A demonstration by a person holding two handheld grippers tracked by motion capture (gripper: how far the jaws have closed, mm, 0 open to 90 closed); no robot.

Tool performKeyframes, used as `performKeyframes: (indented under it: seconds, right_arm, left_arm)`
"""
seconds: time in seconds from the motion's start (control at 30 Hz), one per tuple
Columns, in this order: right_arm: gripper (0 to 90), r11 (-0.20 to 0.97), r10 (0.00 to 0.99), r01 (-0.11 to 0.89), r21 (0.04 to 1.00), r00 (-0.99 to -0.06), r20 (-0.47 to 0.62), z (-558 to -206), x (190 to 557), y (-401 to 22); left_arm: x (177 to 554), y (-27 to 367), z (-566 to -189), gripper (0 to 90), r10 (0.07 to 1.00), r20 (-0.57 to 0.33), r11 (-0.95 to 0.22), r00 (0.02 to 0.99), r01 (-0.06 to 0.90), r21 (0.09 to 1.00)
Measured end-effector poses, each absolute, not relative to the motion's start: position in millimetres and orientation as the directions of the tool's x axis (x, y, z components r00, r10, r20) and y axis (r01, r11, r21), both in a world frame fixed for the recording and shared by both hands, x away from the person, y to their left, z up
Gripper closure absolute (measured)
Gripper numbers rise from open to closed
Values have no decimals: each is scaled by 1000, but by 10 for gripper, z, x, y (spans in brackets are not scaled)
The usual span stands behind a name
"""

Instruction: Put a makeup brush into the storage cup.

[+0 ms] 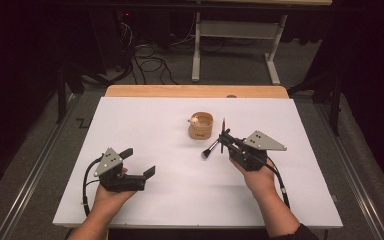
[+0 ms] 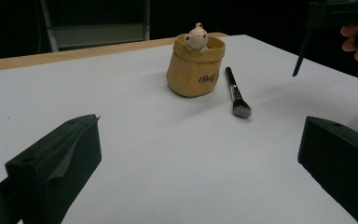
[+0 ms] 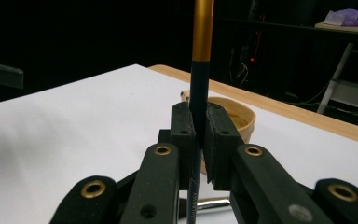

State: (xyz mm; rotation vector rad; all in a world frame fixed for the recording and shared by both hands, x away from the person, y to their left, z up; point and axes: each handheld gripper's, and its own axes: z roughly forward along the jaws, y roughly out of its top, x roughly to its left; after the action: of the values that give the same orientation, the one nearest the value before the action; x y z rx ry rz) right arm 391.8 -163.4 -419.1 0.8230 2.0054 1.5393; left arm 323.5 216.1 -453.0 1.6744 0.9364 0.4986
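Observation:
A tan cup (image 1: 200,125) with a small bear figure on its rim stands on the white table (image 1: 145,125) right of centre. A black makeup brush (image 1: 210,149) lies flat just in front of it, bristles toward me. My right gripper (image 1: 224,137) is shut on a thin dark stick with a gold upper part (image 3: 200,70), held upright next to the cup (image 3: 235,116). My left gripper (image 1: 140,161) rests near the front left with its jaws wide open and nothing between them. In the left gripper view, the cup (image 2: 196,66) and brush (image 2: 235,92) lie ahead.
A wooden strip (image 1: 195,91) runs along the table's far edge. Beyond it on the floor stand a white desk frame (image 1: 235,45) and loose cables (image 1: 150,62). Metal rails (image 1: 35,165) flank the table's left side.

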Motion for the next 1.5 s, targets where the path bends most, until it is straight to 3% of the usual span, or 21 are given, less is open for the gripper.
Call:
performKeyframes:
  seconds: [1.5]
  right_arm:
    - [847, 157, 755, 173, 972, -656, -5, -3999, 4771, -1182]
  left_arm:
    - [3236, 2213, -4528, 1, 785, -164, -59, 598, 335, 940]
